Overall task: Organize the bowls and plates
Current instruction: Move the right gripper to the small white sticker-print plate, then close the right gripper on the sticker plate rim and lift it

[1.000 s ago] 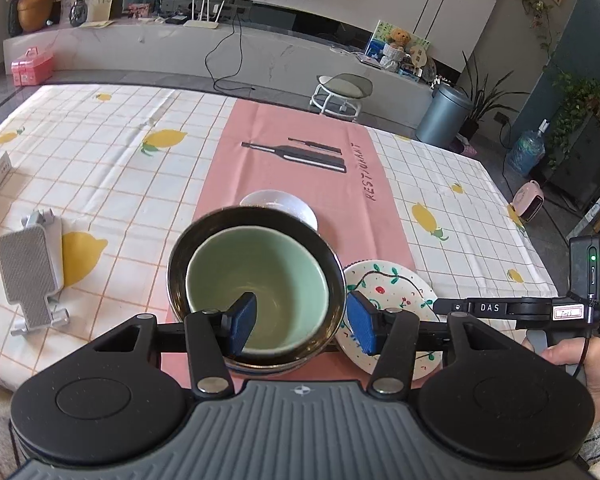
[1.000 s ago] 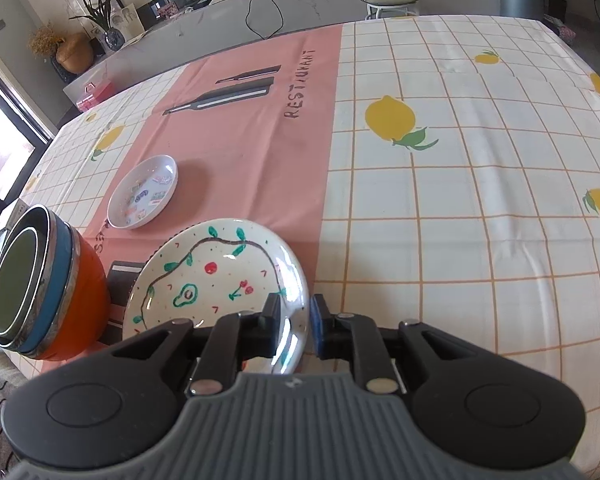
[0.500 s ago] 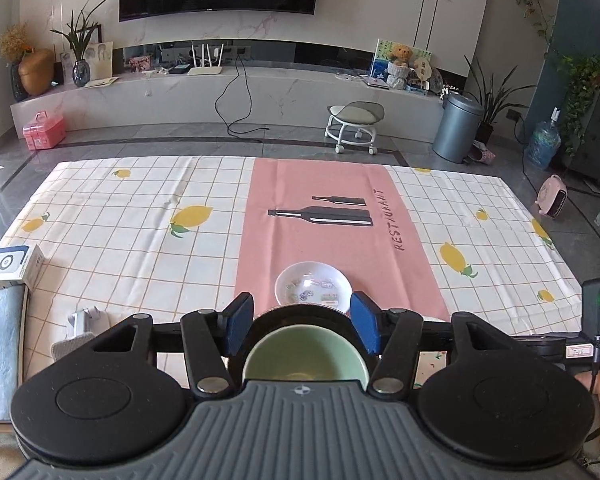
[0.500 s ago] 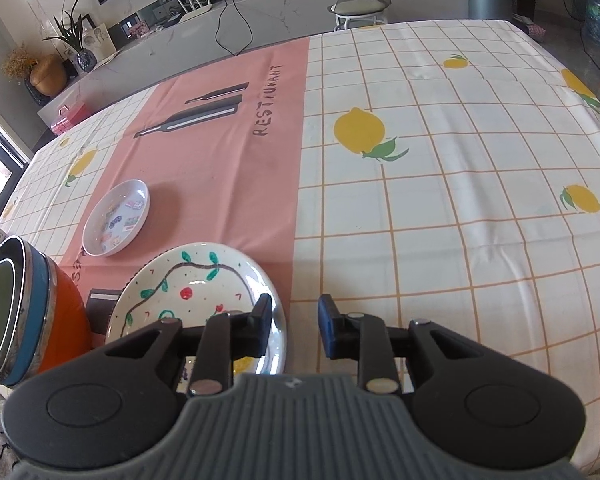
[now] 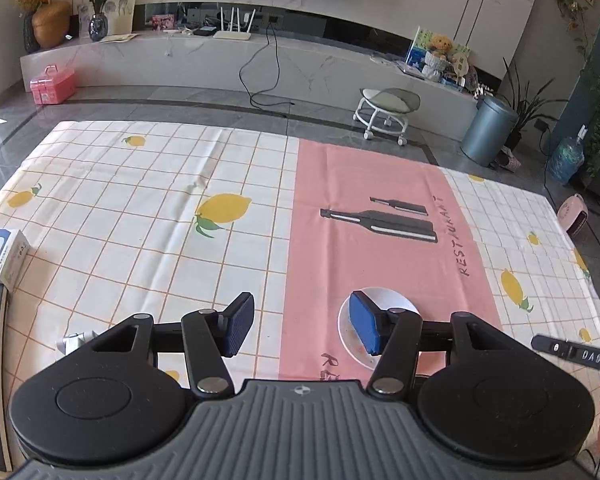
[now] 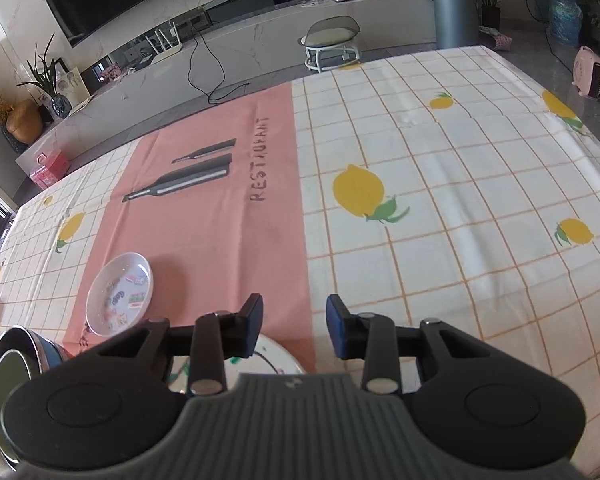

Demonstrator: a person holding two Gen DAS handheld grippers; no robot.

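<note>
The small white dish [image 6: 119, 294] lies on the table's pink strip, the painted plate [image 6: 278, 358] just under the right gripper [image 6: 294, 326], whose jaws have just been opening, nothing between them. Left gripper [image 5: 302, 328] stands wide and empty. Both pieces look stiff, glazed and breakable (likely slippery), best pinched at the rim.

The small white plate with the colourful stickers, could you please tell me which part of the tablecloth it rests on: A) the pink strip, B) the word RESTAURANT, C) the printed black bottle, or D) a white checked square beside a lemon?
A: the small white plate lies on the pink strip, clear of the bottle print and lettering.
</note>
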